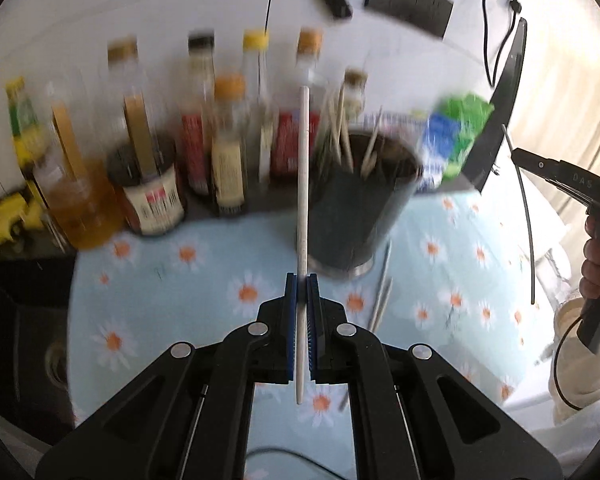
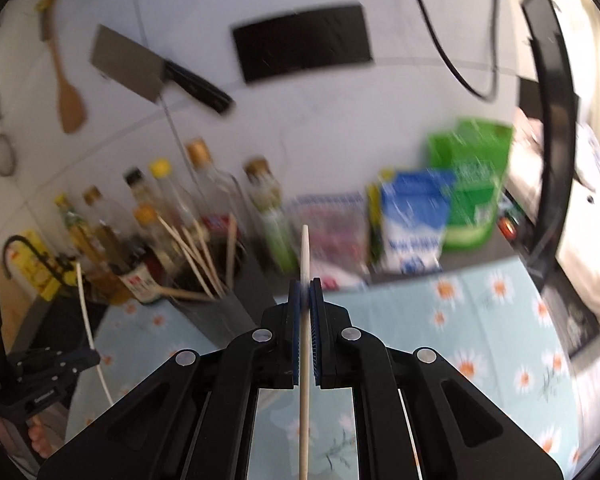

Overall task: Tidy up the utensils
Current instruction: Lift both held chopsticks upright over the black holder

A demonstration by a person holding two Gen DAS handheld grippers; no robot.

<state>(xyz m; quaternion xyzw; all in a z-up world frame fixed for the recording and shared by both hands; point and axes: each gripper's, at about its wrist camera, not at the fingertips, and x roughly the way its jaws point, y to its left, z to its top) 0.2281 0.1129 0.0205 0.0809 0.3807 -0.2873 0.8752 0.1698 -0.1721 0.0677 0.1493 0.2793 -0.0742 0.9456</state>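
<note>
A kitchen counter sits against a white wall, covered by a light blue daisy cloth (image 1: 188,280), and both pictures are blurry.

The left gripper (image 1: 301,280) is pinched tight on one pale chopstick (image 1: 303,184). The stick stands up and down in this view. Its long part pokes up past the fingertips toward the bottles, and a short end hangs below the blue pads. The right gripper (image 2: 305,286) is pinched tight on another chopstick (image 2: 305,252), also standing up and down in its own view. A short piece shows above the fingertips and a long piece runs down under them.

Just behind the left stick is the dark holder cup (image 1: 360,216), with more chopsticks already leaning inside. Two loose chopsticks (image 1: 382,300) lie on the cloth near the cup's foot. A row of sauce bottles (image 1: 228,140) stands just beside the cup, with a blue bag (image 2: 414,224) and a green bag (image 2: 474,188) on the other side. A cleaver (image 2: 140,68) hangs on the wall.

What could go wrong? The pads grip each stick at only one thin spot, so a stick could swing or slip out, I think. A long end could bump a bottle or catch the cup's rim and tip the cup. The two grippers might also bump if both go to the cup together.
</note>
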